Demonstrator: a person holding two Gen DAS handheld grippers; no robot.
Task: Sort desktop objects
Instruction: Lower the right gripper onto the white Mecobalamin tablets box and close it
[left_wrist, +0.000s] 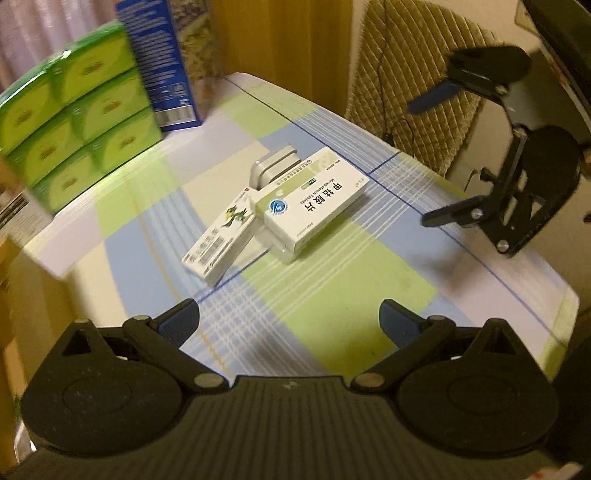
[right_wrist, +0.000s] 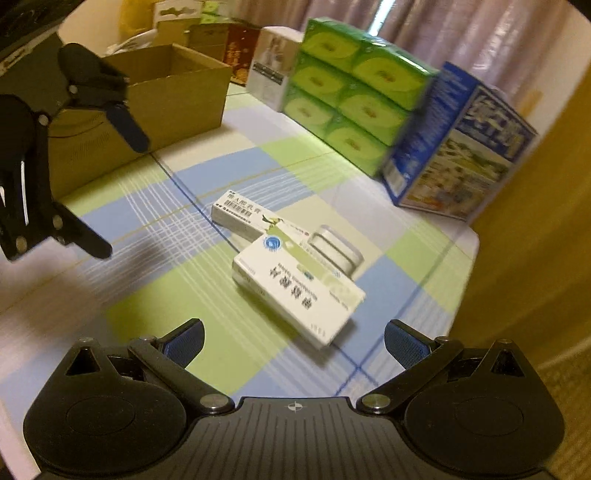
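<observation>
Both claws are spread wide with nothing in them: left gripper (left_wrist: 290, 317), right gripper (right_wrist: 293, 341). Mid-table, the big tablet box (left_wrist: 312, 201) lies on top of a slim carton (left_wrist: 221, 236) and a grey tin (left_wrist: 273, 168). Light, stiff card I'd guess, so pinch across the long sides. Only the right wrist view shows the open cardboard box (right_wrist: 173, 99) further back.

white medicine box (left_wrist: 312, 201) printed "甲钴胺片" and "mecobalamin tablets", other boxes' print too blurred
</observation>
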